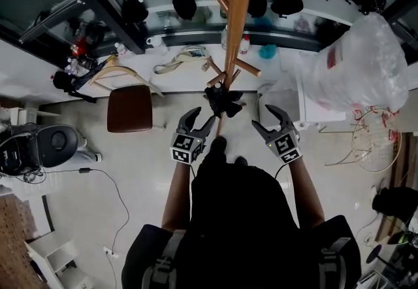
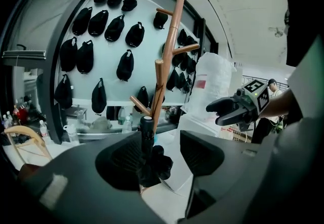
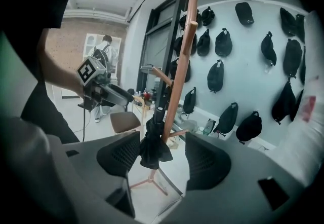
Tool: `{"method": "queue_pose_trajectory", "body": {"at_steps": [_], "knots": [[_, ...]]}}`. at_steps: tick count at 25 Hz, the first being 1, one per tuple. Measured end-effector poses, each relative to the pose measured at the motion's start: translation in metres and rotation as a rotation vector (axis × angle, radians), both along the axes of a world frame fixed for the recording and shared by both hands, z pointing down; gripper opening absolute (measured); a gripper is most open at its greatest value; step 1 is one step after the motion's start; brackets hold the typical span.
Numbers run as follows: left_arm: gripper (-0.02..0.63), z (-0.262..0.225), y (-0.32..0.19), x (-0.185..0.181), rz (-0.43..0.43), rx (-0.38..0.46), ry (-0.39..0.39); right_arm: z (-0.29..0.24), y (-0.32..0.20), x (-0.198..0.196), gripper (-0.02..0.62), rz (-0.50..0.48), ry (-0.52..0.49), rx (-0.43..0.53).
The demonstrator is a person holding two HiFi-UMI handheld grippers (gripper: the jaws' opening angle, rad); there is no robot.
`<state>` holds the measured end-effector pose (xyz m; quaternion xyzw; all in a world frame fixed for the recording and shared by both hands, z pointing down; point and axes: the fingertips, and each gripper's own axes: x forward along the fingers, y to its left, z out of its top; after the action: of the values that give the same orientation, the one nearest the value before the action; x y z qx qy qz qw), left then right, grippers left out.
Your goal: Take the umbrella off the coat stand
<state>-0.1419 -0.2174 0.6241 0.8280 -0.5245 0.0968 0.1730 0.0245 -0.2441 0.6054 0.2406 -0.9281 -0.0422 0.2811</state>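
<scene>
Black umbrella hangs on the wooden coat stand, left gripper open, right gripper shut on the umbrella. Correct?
No. The right gripper is open too: the right gripper view shows its jaws apart, with the umbrella hanging beyond them, untouched. It does hang on the wooden coat stand, and the left gripper is open.

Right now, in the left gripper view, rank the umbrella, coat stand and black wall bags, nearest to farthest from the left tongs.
1. umbrella, straight ahead, centre.
2. coat stand, just behind it.
3. black bags, on the far wall.

Pale wall (image 2: 109,68) hung with black bags (image 2: 125,66); brown stool (image 1: 129,108) on glossy floor (image 1: 130,180).
</scene>
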Motion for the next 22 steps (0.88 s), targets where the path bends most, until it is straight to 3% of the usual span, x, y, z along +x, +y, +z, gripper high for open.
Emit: {"method": "queue_pose_trajectory", "body": {"at_steps": [7, 12, 22], "knots": [[0.249, 0.02, -0.017, -0.005, 0.046, -0.025, 0.0, 0.013, -0.003, 0.005, 0.281, 0.051, 0.026, -0.015], [0.311, 0.033, -0.033, -0.003, 0.087, -0.03, -0.006, 0.017, 0.002, 0.008, 0.281, 0.096, 0.034, -0.026], [0.371, 0.055, -0.067, -0.002, 0.137, -0.057, -0.013, 0.024, 0.006, 0.02, 0.279, 0.199, 0.049, -0.039]]}}
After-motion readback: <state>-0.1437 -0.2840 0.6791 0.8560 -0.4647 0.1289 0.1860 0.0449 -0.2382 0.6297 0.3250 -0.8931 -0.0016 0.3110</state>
